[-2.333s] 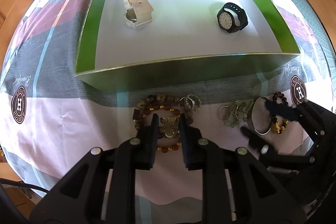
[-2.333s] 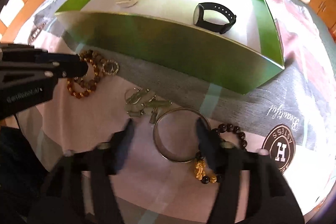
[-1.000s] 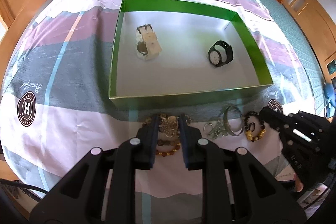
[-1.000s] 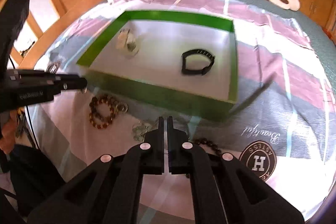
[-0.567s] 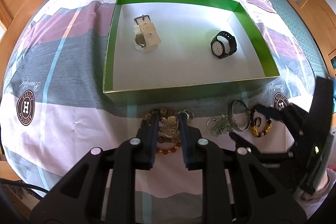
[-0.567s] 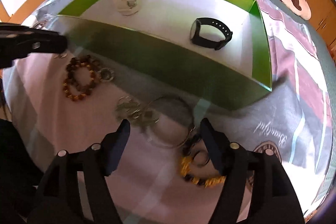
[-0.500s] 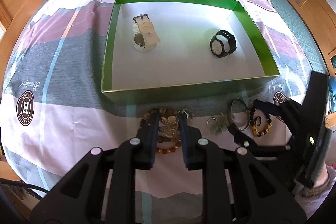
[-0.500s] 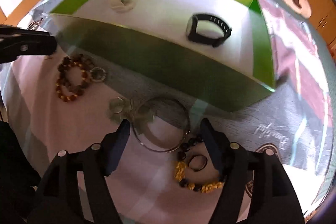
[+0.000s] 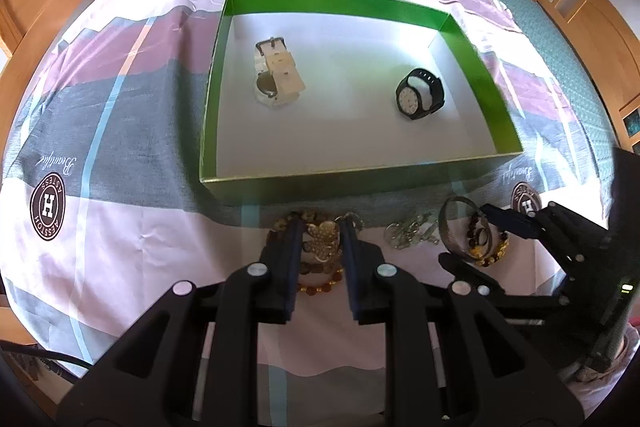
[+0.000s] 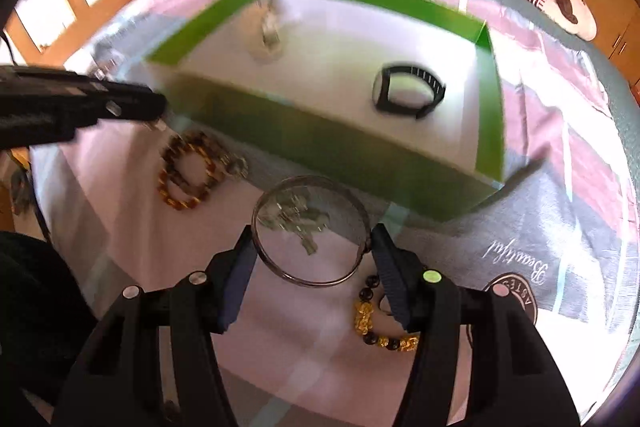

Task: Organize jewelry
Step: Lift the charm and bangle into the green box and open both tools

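**A:** What does the right gripper (image 10: pixel 312 247) hold?

**B:** Its jaws, just closing, pinch a silver bangle (image 10: pixel 310 231) lifted off the bedspread (image 10: pixel 120 219); a black-and-gold bead bracelet (image 10: pixel 374 327) lies beneath its right finger.

**A:** And the left gripper (image 9: pixel 320 235)?

**B:** Narrowly clamped on a gold ornament (image 9: pixel 320 241), above a brown bead bracelet (image 9: pixel 320 285). The green box (image 9: pixel 360 183) sits just ahead, holding two watches (image 9: pixel 420 99).

Bedsheet (image 9: pixel 120 227) printed with round "H" badge reading "ASTESS HOISSAN", upside-down script "Beautiful" beside it
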Demonstrator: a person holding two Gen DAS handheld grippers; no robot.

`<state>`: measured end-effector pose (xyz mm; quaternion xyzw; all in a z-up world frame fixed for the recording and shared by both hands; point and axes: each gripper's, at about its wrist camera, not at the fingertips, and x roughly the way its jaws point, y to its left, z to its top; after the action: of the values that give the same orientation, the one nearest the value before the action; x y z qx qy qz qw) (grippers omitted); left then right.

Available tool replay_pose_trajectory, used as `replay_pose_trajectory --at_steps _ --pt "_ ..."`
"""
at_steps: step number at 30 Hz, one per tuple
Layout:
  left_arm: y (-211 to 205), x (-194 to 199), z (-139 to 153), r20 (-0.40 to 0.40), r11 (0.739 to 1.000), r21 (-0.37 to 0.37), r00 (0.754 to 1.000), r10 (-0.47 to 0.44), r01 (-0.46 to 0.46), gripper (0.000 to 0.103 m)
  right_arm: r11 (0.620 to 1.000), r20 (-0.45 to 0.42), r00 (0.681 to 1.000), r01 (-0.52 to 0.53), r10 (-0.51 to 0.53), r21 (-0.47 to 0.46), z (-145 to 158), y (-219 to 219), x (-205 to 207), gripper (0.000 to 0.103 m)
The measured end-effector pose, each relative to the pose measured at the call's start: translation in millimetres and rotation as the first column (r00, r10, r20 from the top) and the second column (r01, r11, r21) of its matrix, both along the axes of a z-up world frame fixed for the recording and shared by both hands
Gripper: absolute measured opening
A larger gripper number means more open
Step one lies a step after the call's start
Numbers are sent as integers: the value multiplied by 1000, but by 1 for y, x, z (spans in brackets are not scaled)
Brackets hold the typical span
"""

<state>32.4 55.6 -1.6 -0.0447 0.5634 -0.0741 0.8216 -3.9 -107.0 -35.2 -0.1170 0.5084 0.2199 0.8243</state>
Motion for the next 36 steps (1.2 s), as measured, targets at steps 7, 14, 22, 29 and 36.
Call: replay_pose_trajectory --at_steps 7,14,22,29,36 --pt "2 14 25 72 998 -61 997 6 -2 20 991 129 990 38 -54 126 51 -12 11 58" --pt "-1 48 25 148 999 -31 988 43 -39 20 982 174 975 115 -140 147 48 -12 53 58" --pt "-8 62 10 128 999 -24 990 51 -48 39 978 126 975 171 -185 116 25 -11 76 67" --pt "4 28 22 117 999 -51 993 4 2 57 972 51 981 176 -186 154 35 -45 41 72" --pt "13 11 -29 -85 999 39 996 39 -36 57 941 -87 940 336 -331 46 -1 -94 21 71"
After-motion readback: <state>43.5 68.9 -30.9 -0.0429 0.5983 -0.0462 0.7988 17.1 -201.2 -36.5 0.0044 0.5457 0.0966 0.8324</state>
